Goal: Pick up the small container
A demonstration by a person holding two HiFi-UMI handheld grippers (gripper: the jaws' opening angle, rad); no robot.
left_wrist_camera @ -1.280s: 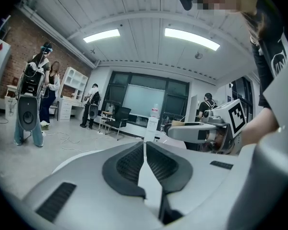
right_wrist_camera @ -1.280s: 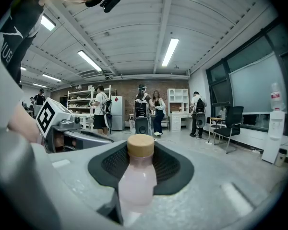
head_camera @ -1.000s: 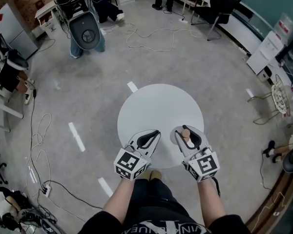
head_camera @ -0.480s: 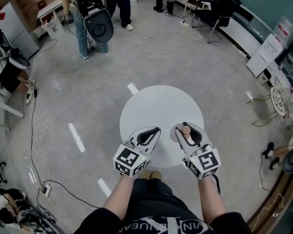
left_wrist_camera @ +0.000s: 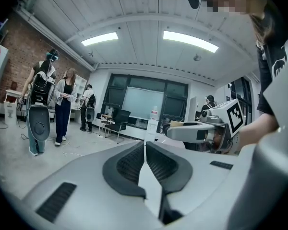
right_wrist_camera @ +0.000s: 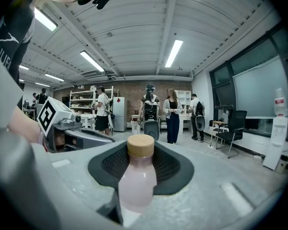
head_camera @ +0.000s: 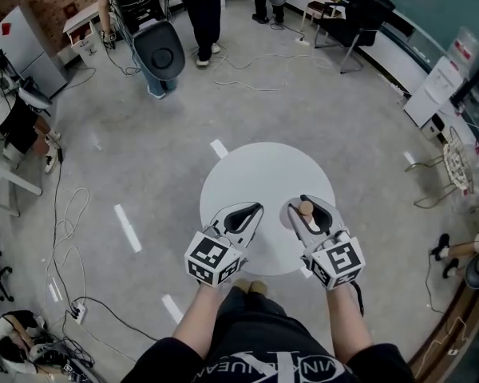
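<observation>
The small container is a pale pink bottle [right_wrist_camera: 137, 178] with a tan wooden cap [right_wrist_camera: 140, 145]. It stands upright between the dark pads of my right gripper [head_camera: 305, 206], which is shut on it. From the head view only the cap [head_camera: 305, 209] shows, above the near right part of the round white table [head_camera: 263, 170]. My left gripper [head_camera: 254, 209] hovers beside it to the left; its pads [left_wrist_camera: 129, 163] meet along a line with nothing between them. Both grippers point away from me, nearly level.
Grey floor surrounds the table, with loose cables [head_camera: 64, 238] at the left and white tape marks [head_camera: 128, 227]. People [head_camera: 203, 6] with a black round device [head_camera: 160, 54] stand at the far side. Chairs [head_camera: 359, 10] and white cabinets [head_camera: 435, 86] line the far right.
Both grippers have risen a little together, the bottle still in the right one. The people at the far side have walked to the right.
</observation>
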